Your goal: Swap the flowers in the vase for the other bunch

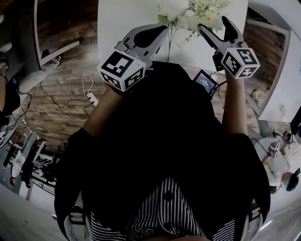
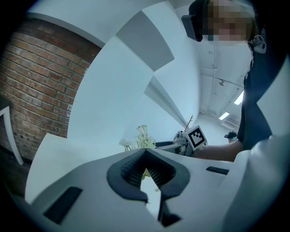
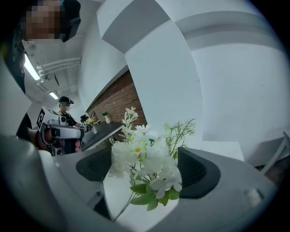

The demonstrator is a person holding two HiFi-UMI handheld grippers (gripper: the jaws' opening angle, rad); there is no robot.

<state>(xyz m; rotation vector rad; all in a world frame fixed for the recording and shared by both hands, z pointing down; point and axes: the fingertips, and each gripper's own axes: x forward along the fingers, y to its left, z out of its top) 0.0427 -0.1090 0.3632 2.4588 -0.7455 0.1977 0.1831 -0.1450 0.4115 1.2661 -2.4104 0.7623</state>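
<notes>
A bunch of white flowers with green leaves (image 1: pixel 193 19) lies over the white table (image 1: pixel 122 14) at the top of the head view. My right gripper (image 1: pixel 214 24) is open around the blooms. In the right gripper view the flowers (image 3: pixel 145 158) fill the gap of the right gripper (image 3: pixel 147 171), and neither pad touches them. My left gripper (image 1: pixel 160 29) is to the left of the bunch, its tips together. In the left gripper view the left gripper (image 2: pixel 145 152) is shut with nothing in it, and the flowers (image 2: pixel 142 135) stand beyond. No vase is in view.
Cables (image 1: pixel 70 101) trail over the wooden floor left of the table. A small screen device (image 1: pixel 206 81) hangs by my right forearm. A brick wall (image 2: pixel 36 81) stands at the left. Far off, another person (image 3: pixel 65 106) stands by a dark counter (image 3: pixel 102 129) with small vases.
</notes>
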